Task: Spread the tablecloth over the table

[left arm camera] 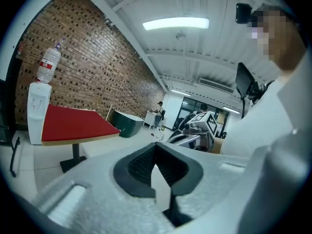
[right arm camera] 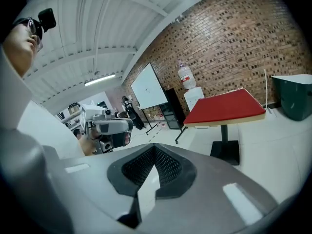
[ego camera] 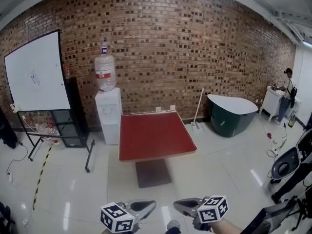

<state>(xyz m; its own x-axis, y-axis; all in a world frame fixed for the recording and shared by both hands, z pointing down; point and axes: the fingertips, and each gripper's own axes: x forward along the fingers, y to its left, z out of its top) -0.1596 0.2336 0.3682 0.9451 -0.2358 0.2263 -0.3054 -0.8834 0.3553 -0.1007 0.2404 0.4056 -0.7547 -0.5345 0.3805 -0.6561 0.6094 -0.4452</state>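
Down at the bottom, the left gripper (ego camera: 148, 206) and right gripper (ego camera: 180, 206) hover side by side above the shiny floor (ego camera: 219, 165), marker cubes outward. Both claws are fully closed, and neither has hold of anything. Ahead stands the table (ego camera: 157, 157) on its dark square base (ego camera: 152, 173). The red tablecloth (ego camera: 153, 135) lies flat on top and reaches all four edges. Just beside the table's far left corner there's a white water dispenser (ego camera: 108, 113). Left of that is a whiteboard (ego camera: 36, 74), and off right a dark green tub (ego camera: 231, 113). The brick wall (ego camera: 195, 48) is behind, with a person (ego camera: 287, 94) in the far right corner.
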